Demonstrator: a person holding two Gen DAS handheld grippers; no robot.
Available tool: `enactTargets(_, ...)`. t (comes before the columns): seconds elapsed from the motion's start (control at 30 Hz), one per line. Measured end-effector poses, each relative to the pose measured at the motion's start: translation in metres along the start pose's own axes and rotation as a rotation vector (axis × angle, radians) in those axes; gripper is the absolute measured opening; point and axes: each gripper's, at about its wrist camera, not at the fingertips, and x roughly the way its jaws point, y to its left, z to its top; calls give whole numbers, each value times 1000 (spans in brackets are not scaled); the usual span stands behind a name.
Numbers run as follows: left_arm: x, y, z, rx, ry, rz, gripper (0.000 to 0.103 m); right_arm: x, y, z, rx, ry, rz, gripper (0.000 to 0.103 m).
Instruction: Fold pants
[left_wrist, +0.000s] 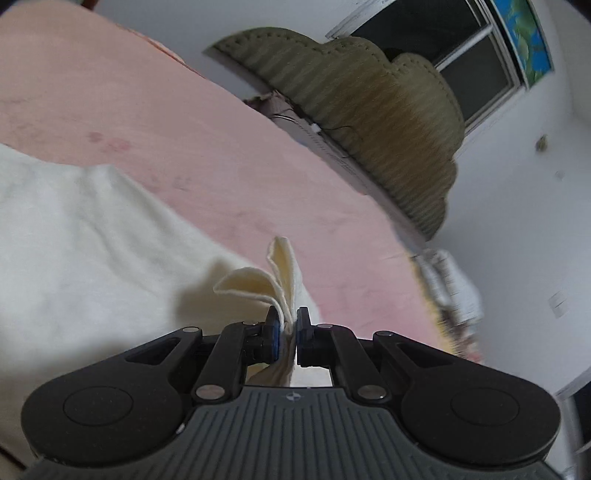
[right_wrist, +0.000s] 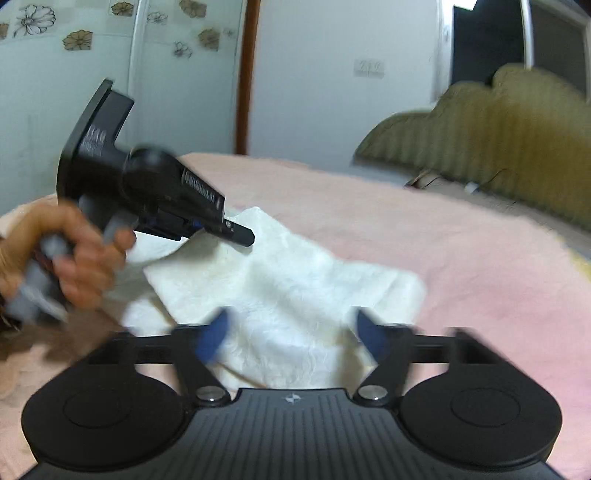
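With our left claw (left_wrist: 290, 334) pinching the pants (left_wrist: 92, 236) hem and our right claw (right_wrist: 291, 332) spread empty above them, we should carry the hem across evenly.

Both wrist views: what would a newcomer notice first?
First, the cream-white pants spread over the pink bedspread, filling the middle of the right wrist view. Next, the left tongs shut on a bunched edge of the fabric, which fans up between the pads in the left wrist view. Then the right tongs, wide open above the pants with nothing between them, and the olive headboard behind.
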Motion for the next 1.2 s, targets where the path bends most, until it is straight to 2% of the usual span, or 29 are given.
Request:
enactTargets(0.1, -2, -24, 12, 3, 7, -71, 7, -4, 29, 4, -117, -42, -64, 87)
enactTargets(0.2, -5, -53, 14, 25, 23, -137, 7, 10, 47, 11, -180, -50, -120, 87)
enactTargets(0.27, -4, -70, 12, 26, 44, -164, 7, 24, 55, 16, -203, -56, -206, 87)
enactTargets(0.33, 1, -84, 9, 18, 79, -192, 7, 38, 68, 21, -252, -89, -333, 89)
enactTargets(0.43, 5, -98, 9, 24, 100, -214, 7, 53, 69, 20, -325, -178, -490, 91)
enactTargets(0.47, 7, -103, 8, 56, 96, -210, 7, 52, 62, 23, -306, -184, -494, 89)
enactTargets(0.5, 7, -105, 7, 85, 89, -195, 8, 47, 50, 26, -259, -192, -464, 60)
enactTargets(0.53, 8, -106, 6, 108, 78, -174, 14, 42, 32, 30, -185, -181, -441, 34)
enactTargets(0.57, 10, -106, 5, 123, 76, -161, 17, 36, 16, 31, -143, -178, -427, 13)
enactTargets(0.67, 17, -98, 3, 146, 70, -107, 26, 16, -41, 32, 11, -156, -362, 7)
enactTargets(0.7, 19, -94, 2, 175, 58, -61, 28, 9, -66, 30, 87, -156, -342, 7)
enactTargets(0.77, 23, -84, -2, 257, 32, 65, 40, -7, -120, 25, 232, -153, -352, 7)
enactTargets(0.83, 30, -73, -7, 333, 25, 159, 45, -19, -185, 11, 464, -163, -345, 6)
enactTargets(0.87, 34, -66, -9, 358, 37, 199, 46, -25, -219, -1, 620, -176, -324, 6)
enactTargets(0.93, 43, -50, -13, 372, 73, 257, 47, -32, -270, -43, 943, -200, -257, 6)
enactTargets(1.0, 52, -30, -17, 356, 133, 293, 47, -28, -285, -83, 1119, -168, -226, 6)
enactTargets(1.07, 60, -15, -23, 353, 197, 308, 47, -20, -279, -109, 1185, -97, -240, 6)
enactTargets(1.17, 59, -16, -27, 413, 181, 307, 48, -30, -275, -153, 1353, -106, -210, 6)
enactTargets(1.2, 56, -18, -25, 412, 172, 309, 48, -33, -271, -154, 1351, -122, -220, 6)
